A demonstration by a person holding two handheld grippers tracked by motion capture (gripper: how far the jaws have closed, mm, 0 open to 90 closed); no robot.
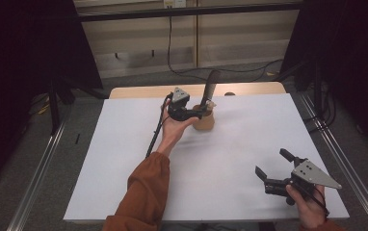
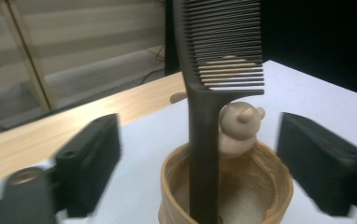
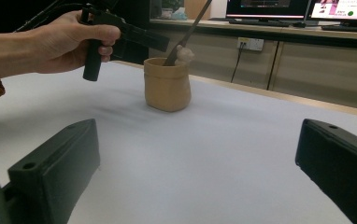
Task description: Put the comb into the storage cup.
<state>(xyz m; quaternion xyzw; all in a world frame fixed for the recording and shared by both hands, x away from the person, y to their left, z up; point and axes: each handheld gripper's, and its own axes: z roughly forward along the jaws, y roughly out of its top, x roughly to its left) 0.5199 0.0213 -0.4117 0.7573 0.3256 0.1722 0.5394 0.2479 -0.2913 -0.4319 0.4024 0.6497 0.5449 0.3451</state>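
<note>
comb (image 2: 203, 116): we see black
cup (image 2: 265, 186): tan, glossy brown inside
bear (image 2: 239, 128): pale beige
table (image 1: 249, 139): white, wood edge
sleeve (image 1: 141, 192): rust orange

High view: overhead, facing forward-down over the table (image 1: 230, 159). Left gripper view: close on the cup (image 2: 223, 186), slightly blurred. Right gripper view: low, far; all share the cup

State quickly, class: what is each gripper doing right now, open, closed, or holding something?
Left gripper: open, jaws either side of the comb standing in the cup, not gripping it.
Right gripper: open, holding nothing, above the table.
</note>
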